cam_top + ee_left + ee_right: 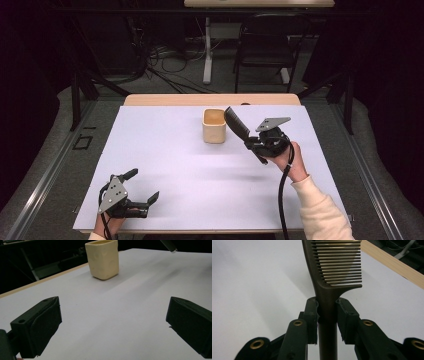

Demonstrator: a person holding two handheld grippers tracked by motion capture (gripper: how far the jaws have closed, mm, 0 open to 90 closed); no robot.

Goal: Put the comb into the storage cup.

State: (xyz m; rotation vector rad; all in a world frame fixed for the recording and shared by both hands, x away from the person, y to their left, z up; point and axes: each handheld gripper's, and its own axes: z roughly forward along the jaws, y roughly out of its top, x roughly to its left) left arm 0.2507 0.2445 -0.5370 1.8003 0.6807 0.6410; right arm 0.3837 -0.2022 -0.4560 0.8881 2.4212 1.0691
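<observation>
At lower left of the high view, the left gripper point(143, 185) rests on the table point(200, 195) with jaws spread, holding nothing. Right of centre, the right gripper point(254, 144) pinches the comb point(236, 125) by its handle, raised and tilted. Just beyond, upper centre, stands the cup point(215, 126). The comb's head could clip the rim and tip the cup, or it could swivel in so narrow a pinch.

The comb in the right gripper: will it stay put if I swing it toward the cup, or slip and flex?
The comb looks like stiff plastic, so little flex is likely. The right gripper clamps only its smooth, narrow handle, so it may pivot or slide. The fine teeth could snag the cup rim.
</observation>
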